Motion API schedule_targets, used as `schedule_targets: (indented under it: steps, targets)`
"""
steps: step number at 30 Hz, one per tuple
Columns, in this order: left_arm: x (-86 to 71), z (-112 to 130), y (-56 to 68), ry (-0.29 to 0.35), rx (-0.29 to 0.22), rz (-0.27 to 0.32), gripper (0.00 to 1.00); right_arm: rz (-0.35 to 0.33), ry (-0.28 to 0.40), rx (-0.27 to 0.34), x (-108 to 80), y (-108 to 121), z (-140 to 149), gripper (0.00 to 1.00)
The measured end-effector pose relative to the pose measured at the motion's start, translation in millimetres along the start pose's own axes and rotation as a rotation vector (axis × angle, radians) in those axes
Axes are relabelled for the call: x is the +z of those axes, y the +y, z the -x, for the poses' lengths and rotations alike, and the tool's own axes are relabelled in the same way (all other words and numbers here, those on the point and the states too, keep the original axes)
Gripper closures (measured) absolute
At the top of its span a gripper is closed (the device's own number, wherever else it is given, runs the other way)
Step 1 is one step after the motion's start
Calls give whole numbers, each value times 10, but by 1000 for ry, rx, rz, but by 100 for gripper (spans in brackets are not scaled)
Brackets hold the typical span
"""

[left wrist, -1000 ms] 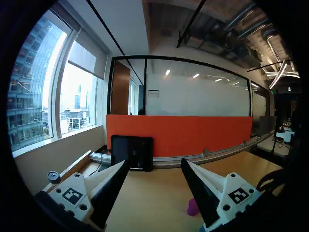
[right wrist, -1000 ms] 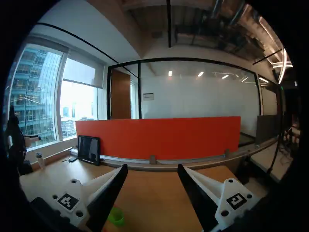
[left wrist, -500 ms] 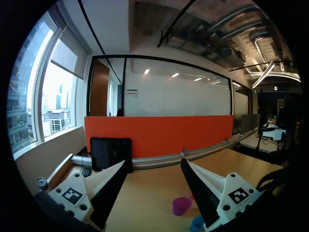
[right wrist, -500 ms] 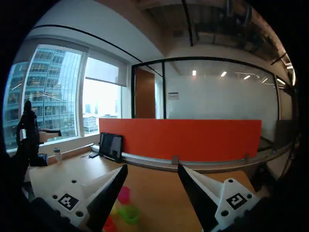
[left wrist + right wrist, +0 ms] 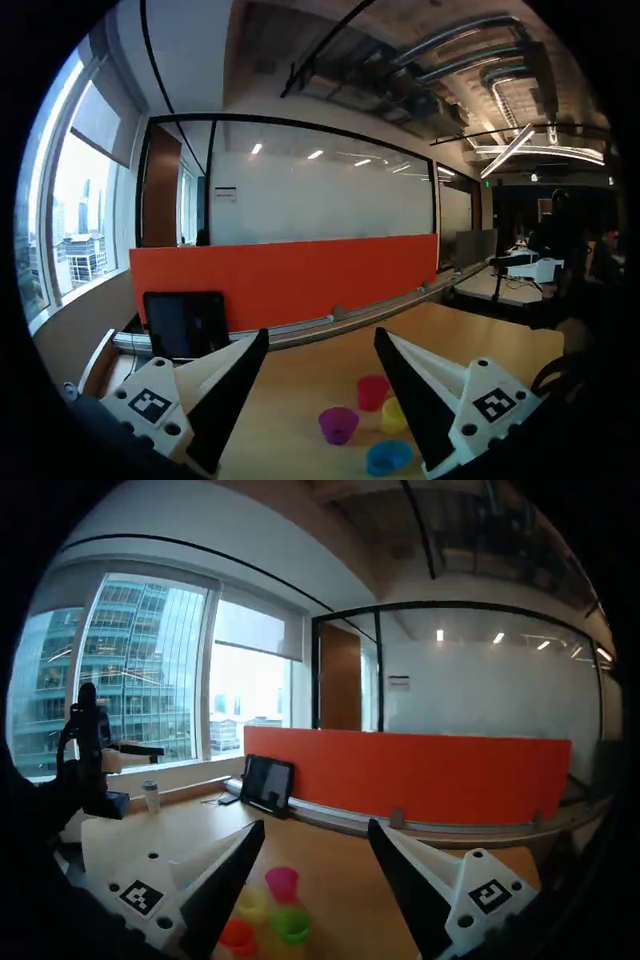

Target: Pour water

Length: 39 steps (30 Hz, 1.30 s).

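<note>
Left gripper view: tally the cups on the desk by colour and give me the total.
purple cup: 1
red cup: 1
yellow cup: 1
blue cup: 1
Total: 4 cups

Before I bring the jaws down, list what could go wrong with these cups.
1. The purple cup, red cup, yellow cup and blue cup stand bunched close together; wide-open jaws closing on one could knock its neighbours over.
2. I cannot tell whether any cup holds water; a tipped one could spill across the desk toward the tablet standing by the orange divider.
</note>
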<state>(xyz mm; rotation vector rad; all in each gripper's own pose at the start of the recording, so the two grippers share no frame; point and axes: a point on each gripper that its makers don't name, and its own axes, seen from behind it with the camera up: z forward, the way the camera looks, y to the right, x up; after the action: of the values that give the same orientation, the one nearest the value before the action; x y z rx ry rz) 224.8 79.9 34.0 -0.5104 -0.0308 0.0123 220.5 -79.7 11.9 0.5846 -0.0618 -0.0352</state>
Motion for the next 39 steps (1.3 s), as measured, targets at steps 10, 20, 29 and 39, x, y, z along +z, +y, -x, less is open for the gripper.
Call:
schedule_targets:
  steps: [10,20,29,39]
  targets:
    - [20,229,115,-62,33,56,2,-49,-59,-31,35,-84,130,0]
    - [42,623,213,-139,58,115,2,-97,-139,-66,33,-139,421,0]
    - [77,1072,264,-216,62,148,2,-131,-211,-67,54,-190,748,0]
    - [89,1416,382,-273,63,197,2,-154,-260,-69,95,-207,993,0]
